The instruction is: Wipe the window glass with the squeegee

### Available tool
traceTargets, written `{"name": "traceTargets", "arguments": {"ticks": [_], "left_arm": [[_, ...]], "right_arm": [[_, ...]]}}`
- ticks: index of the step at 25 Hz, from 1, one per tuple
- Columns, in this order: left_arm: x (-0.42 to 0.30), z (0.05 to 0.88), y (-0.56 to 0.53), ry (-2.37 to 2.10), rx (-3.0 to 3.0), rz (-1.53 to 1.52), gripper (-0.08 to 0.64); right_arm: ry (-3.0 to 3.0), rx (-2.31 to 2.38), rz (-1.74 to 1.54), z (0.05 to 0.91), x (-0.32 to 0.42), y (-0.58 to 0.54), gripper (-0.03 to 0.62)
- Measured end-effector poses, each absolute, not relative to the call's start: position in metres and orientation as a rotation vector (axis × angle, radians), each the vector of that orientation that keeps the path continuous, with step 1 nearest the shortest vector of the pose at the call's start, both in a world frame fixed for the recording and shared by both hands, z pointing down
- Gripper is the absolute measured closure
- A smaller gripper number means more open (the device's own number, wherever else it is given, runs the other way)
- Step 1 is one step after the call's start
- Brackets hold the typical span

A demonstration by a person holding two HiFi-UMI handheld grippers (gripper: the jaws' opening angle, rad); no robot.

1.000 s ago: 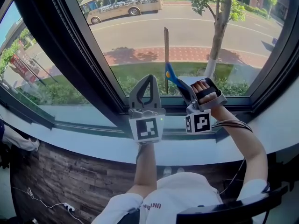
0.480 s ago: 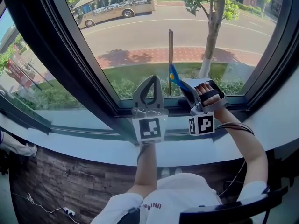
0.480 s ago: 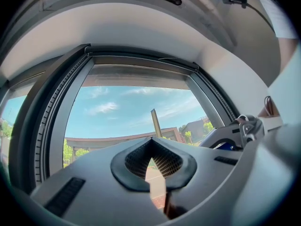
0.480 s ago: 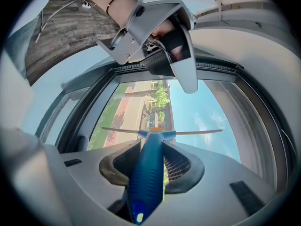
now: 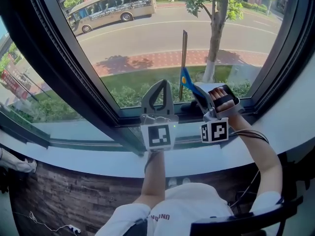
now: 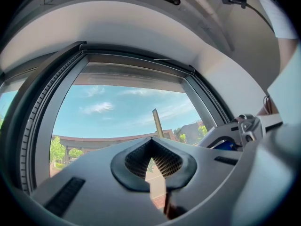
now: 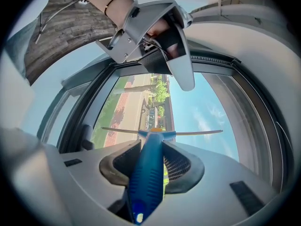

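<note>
The squeegee has a blue handle [image 5: 187, 81] and a long thin blade [image 5: 183, 63] that stands upright against the window glass [image 5: 142, 38]. My right gripper [image 5: 196, 92] is shut on the handle, low on the pane just above the bottom frame. In the right gripper view the handle [image 7: 148, 178] runs between the jaws of my right gripper [image 7: 151, 149], and the blade [image 7: 197, 133] crosses ahead. My left gripper [image 5: 160, 83] is shut with nothing in it, just left of the squeegee, pointing at the glass. The left gripper view shows my left gripper [image 6: 151, 141] with its pads touching and the blade [image 6: 157, 123] beyond.
A thick dark window frame post [image 5: 64, 58] slants at the left, and another frame edge [image 5: 283, 58] at the right. A pale sill [image 5: 74, 154] runs below the glass. Outside are a road, a bus [image 5: 110, 6] and a tree [image 5: 214, 28]. The person's knees and dark floor lie below.
The right gripper and squeegee have drifted slightly right, away from the left gripper. The head view has shifted a little. The left gripper keeps its place.
</note>
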State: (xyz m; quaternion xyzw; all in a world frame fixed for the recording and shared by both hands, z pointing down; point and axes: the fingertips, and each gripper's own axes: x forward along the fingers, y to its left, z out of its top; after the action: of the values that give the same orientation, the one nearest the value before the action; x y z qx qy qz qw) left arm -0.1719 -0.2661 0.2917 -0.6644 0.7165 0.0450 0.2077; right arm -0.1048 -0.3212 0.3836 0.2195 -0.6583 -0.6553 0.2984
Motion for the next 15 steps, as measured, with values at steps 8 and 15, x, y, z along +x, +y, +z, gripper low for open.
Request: {"name": "traceTargets", "arguments": {"ticks": [8, 15], "left_arm": [[-0.157, 0.289, -0.274, 1.950, -1.893, 0.150, 0.561], [-0.141, 0.288, -0.281, 1.908, -1.933, 0.162, 0.561]], "right_arm": [[-1.733, 0.632, -1.693, 0.381, -0.084, -0.331, 0.448], [-1.712, 0.659, -1.656, 0.380, -0.064, -0.339, 0.448]]}}
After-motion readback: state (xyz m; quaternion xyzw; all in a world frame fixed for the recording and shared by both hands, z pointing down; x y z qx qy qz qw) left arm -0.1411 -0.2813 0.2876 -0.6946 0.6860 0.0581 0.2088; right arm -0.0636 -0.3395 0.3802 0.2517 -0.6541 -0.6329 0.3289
